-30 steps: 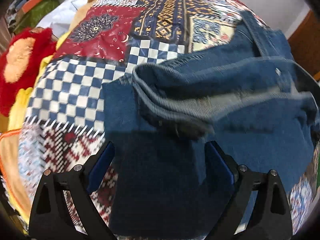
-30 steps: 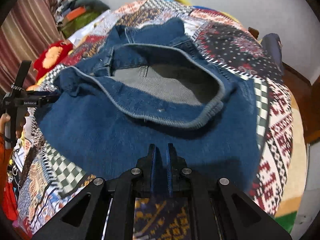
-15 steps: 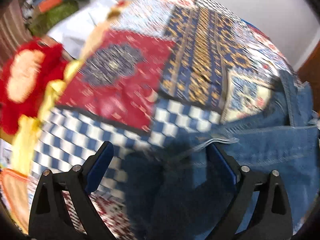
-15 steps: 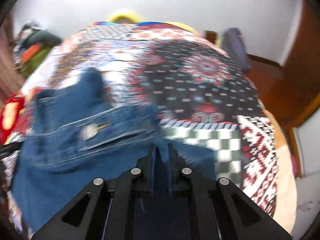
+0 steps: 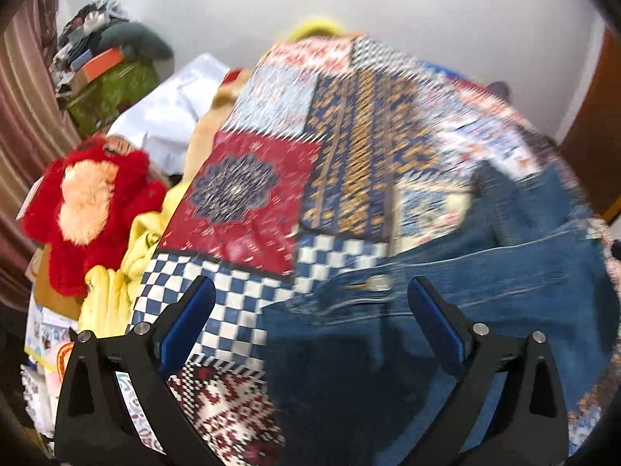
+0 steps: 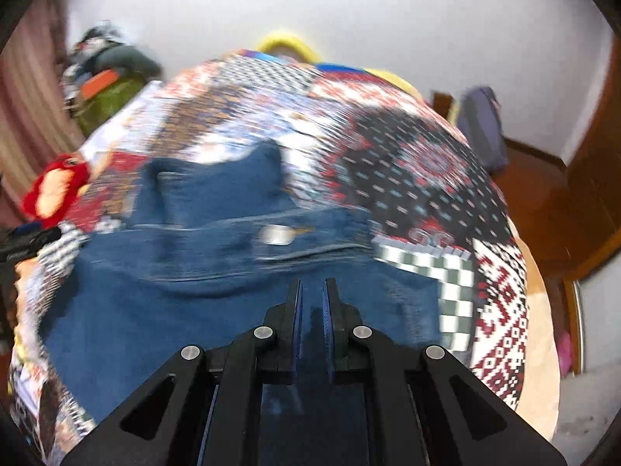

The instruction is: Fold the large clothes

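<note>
A blue denim garment [image 5: 485,272] lies on a patchwork bedspread [image 5: 349,136]; its waistband with a metal button faces me. My left gripper [image 5: 310,303] is open and empty, jaws wide apart over the garment's left edge. In the right wrist view the denim garment [image 6: 194,291] spreads across the bedspread [image 6: 407,174]. My right gripper [image 6: 311,295] is shut on a fold of the denim, which runs back between the jaws. Both views are motion blurred.
A red and peach plush toy [image 5: 89,209] and yellow cloth [image 5: 112,295] lie left of the bed. A pile of clutter [image 5: 104,66] sits in the far left corner. A wooden door [image 6: 594,178] stands at right.
Both cameras have tilted up, so the wall now shows. The open waist with its grey lining has closed flat. The left gripper has pulled back towards the garment's left edge.
</note>
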The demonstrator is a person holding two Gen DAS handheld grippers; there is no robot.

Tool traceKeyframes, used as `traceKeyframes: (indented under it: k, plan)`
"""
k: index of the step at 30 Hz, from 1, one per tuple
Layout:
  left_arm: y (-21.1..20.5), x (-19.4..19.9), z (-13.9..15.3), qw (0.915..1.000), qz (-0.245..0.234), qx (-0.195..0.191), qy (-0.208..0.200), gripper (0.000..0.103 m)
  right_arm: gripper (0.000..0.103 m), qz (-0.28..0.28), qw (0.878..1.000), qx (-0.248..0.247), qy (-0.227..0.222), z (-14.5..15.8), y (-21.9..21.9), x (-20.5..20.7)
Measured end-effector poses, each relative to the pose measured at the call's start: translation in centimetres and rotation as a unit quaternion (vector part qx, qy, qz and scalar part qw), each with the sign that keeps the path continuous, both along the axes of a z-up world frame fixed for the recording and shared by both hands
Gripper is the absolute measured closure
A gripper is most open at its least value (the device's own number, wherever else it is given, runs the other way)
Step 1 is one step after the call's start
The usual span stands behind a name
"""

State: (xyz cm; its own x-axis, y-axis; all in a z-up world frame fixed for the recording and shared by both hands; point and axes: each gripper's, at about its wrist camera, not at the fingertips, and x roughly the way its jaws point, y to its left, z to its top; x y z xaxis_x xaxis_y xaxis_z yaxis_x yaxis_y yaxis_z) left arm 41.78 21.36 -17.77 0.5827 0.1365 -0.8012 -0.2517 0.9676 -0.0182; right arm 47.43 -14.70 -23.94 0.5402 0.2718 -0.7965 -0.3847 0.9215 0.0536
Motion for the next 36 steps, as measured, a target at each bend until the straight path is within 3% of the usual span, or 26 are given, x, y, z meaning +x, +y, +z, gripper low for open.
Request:
traceKeyframes:
  k: [5,10,14,18,21,26,28,31,36]
  plan:
    - [-3.3,-1.6,1.6,0.9984,-0.047,-0.025,-0.017,0.003,0.098,0.067,0.997,0.017,-0.020,2.2,4.2,-4.1]
    - [-6.6,-3.4,0.2,0.9939,-0.103,-0.039,-0.005,0.003,0.098,0.139,0.990,0.022,-0.012,2.0,8.5,-8.2]
    - [-8.9,-3.9,-2.3,0.9906,-0.128,-0.040,0.028,0.003,0.098,0.174,0.984,0.003,0.021,-0.6,11.1,-9.6]
    - [-10.0,-4.1,-5.8,0.9883,-0.129,-0.042,0.070,0.003,0.098,0.185,0.978,-0.072,0.059,-5.1,12.6,-9.6]
    - [-9.8,-4.7,-7.5,0.9869,-0.132,-0.056,0.072,0.002,0.098,0.188,0.980,-0.047,0.033,-5.9,11.6,-10.3]
    - [-8.6,-6.0,-7.6,0.9905,-0.114,-0.045,0.062,0.000,0.098,0.189,0.978,-0.085,-0.006,-6.1,10.7,-11.8]
    - [-8.1,-6.7,-7.5,0.9910,-0.110,-0.047,0.060,0.000,0.097,0.179,0.980,-0.085,-0.001,-6.0,10.0,-11.7]
    - [-6.9,-7.8,-7.4,0.9917,-0.100,-0.058,0.056,0.000,0.097,0.141,0.982,-0.122,0.020,-6.2,8.5,-10.1]
    - [-5.2,-9.2,-7.7,0.9958,-0.061,-0.019,0.066,0.000,0.098,0.127,0.989,-0.045,0.065,-5.5,4.4,-9.1]
